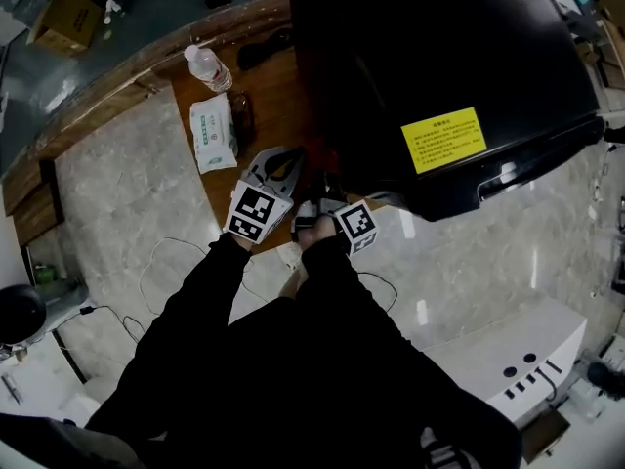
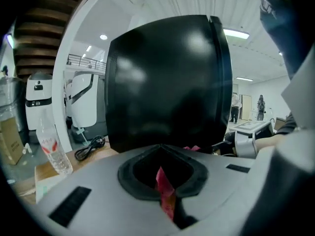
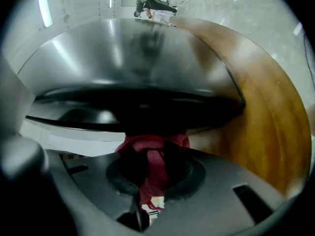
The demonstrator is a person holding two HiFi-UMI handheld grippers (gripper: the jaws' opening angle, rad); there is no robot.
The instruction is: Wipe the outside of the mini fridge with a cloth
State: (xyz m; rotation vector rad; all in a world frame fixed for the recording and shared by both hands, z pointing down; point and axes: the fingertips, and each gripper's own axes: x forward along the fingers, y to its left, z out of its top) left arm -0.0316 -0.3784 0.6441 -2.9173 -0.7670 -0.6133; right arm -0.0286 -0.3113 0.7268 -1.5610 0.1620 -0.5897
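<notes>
- Water bottle (image 2: 53, 151): well left of left fingers, no part in task.
- Left gripper (image 2: 160, 150): fingers closed, pinching strip of red cloth (image 2: 165, 193). Mini fridge (image 2: 167, 82) side wall stands just ahead of tips.
- Right gripper (image 3: 150, 154): fingers clamped on red cloth too. Bunch beyond tips seems to touch fridge's lower edge.
- Step, judged: wipe beginning low on fridge.
- Next: press cloth flat, sweep along wall.

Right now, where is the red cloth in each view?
Head view: cloth, a dim red patch just above centre, by the fridge's lower edge.
Left gripper view: cloth, a strip pinched between the jaws, bottom centre, below the fridge.
Right gripper view: cloth, bunched between the jaws, below centre, right under the fridge.
Shared landmark: the black fridge, large in every view.
</notes>
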